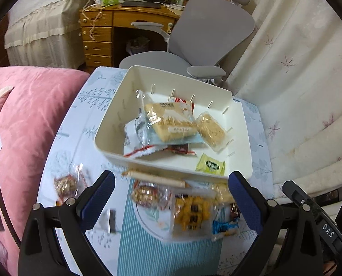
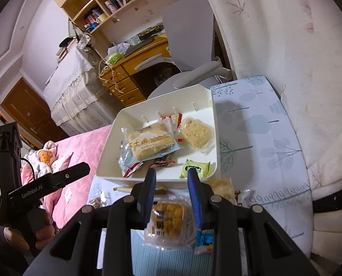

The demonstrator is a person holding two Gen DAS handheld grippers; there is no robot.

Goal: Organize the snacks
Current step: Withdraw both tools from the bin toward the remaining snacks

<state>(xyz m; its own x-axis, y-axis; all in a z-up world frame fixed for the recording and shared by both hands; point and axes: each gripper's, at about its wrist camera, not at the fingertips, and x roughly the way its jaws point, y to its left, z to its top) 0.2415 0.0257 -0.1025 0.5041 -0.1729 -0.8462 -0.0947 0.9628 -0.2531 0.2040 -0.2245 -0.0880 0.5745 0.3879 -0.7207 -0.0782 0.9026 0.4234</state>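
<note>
**Snacks in the Tray, Snacks on the Table**

Far left, a pink blanket (image 1: 21, 126). Next to it, a table (image 1: 79, 119) with a tree cloth. On it, a white tray (image 1: 111, 119) with a big cracker pack (image 1: 171, 124) on a small heap, a small cracker pack (image 1: 211, 131) just beside, and a green candy (image 1: 210, 167) alone near the front wall. In front of the tray, loose on the table: a nut pack (image 1: 145, 194), a long stick snack (image 1: 154, 179), a yellow pack (image 1: 191, 211), a blue pack (image 1: 223, 227). Above these, the left gripper (image 1: 172, 177), fingers wide apart, nothing between. To the right, the right gripper (image 2: 172, 172), fingers a little apart, gripping nothing, right over the yellow pack.
</note>
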